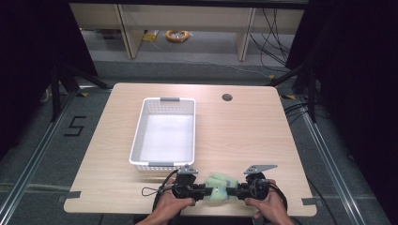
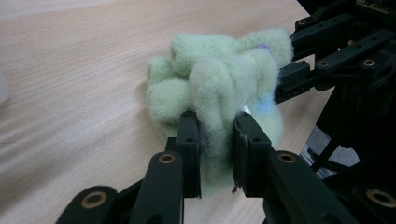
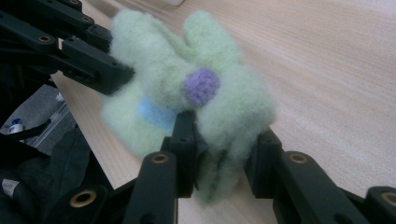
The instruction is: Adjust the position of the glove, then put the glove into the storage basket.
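A pale green fluffy plush toy (image 1: 218,187) lies near the table's front edge, between my two grippers. My left gripper (image 1: 206,191) holds its left side and my right gripper (image 1: 234,191) holds its right side. In the left gripper view the left gripper (image 2: 217,135) is shut on a fold of the plush toy (image 2: 210,79), and the right gripper (image 2: 289,79) bites it from the far side. In the right gripper view the right gripper (image 3: 224,149) pinches the plush toy (image 3: 187,79) below a purple dot (image 3: 201,87) and a blue patch; the left gripper (image 3: 112,74) grips the toy's other side.
A white plastic basket (image 1: 141,126) stands empty on the wooden table (image 1: 244,131), left of centre, just behind my left hand. A round cable hole (image 1: 227,97) sits near the far edge. Black stands and cables flank the table on the floor.
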A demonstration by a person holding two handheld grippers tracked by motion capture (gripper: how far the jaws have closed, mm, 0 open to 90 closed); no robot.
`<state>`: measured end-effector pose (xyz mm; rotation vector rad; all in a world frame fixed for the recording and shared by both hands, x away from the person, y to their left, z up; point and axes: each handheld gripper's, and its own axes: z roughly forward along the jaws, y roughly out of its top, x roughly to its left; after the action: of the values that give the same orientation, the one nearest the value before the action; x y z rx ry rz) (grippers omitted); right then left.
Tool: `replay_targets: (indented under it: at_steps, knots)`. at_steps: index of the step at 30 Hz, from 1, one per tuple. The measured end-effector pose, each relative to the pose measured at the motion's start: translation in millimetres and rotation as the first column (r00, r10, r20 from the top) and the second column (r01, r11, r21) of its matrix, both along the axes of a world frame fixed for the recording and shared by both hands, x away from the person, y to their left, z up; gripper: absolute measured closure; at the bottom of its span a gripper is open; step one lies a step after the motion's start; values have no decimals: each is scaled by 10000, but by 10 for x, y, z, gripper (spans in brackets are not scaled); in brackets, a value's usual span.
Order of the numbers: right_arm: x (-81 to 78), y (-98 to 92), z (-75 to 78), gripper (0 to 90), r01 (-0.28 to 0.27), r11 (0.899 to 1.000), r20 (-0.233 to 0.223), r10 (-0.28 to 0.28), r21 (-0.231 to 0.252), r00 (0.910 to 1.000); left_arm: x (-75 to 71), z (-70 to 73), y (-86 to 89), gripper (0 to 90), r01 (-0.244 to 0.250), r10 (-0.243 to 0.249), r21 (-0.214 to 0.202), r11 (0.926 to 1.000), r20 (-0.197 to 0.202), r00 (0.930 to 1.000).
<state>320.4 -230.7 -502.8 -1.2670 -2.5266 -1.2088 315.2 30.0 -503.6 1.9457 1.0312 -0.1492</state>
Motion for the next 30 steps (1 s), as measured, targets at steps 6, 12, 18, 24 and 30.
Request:
replay_targets:
  at_steps: [6, 12, 18, 24, 30]
  knots:
    - [-31, 13, 55, 721, 56, 10000, 114, -56, 9, 9999, -22, 46, 29, 746, -66, 64, 66, 10000, 366, 9993]
    - [-52, 43, 115, 724, -135, 9994, 322, 125, 329, 9994, -21, 104, 83, 746, 38, -34, -107, 9999, 388, 9992]
    - [-84, 65, 166, 724, -114, 9993, 328, 102, 369, 9994, -29, 148, 113, 743, 161, -155, -109, 9998, 529, 9985]
    - [-115, 118, 256, 724, -175, 9991, 456, 157, 382, 9988, -52, 211, 169, 741, 72, -58, -191, 9998, 694, 9976]
    - [-135, 147, 355, 724, -319, 9988, 921, 284, 374, 9953, -63, 291, 225, 738, 157, -122, -382, 9991, 917, 9957]
